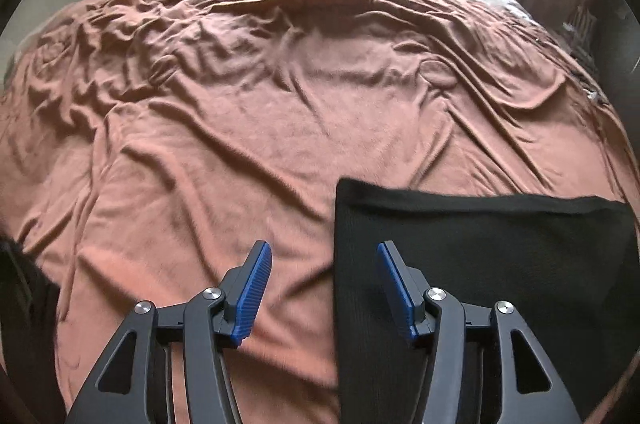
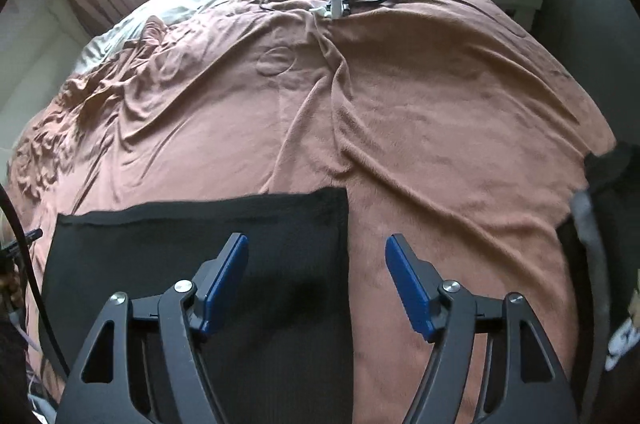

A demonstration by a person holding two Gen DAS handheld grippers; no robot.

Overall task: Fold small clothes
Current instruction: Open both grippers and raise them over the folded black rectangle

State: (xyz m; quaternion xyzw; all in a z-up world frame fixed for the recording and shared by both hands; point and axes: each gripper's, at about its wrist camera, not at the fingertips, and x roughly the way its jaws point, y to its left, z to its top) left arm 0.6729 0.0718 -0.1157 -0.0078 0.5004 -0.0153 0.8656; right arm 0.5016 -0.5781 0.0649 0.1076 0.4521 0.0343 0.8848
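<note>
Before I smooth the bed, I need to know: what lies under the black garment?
The black garment lies flat on the brown blanket, which shows on all visible sides. Whatever sits directly beneath the cloth is covered; no bulge suggests anything there.

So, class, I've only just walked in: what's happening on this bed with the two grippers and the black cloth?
A person is folding small clothes with a hand-held gripper in each hand. A black garment lies flat as a neat rectangle on the brown blanket. The left gripper sits over the garment's left edge and the right gripper over its right edge. Both are open, with nothing between their blue pads. The cloth lies free.
</note>
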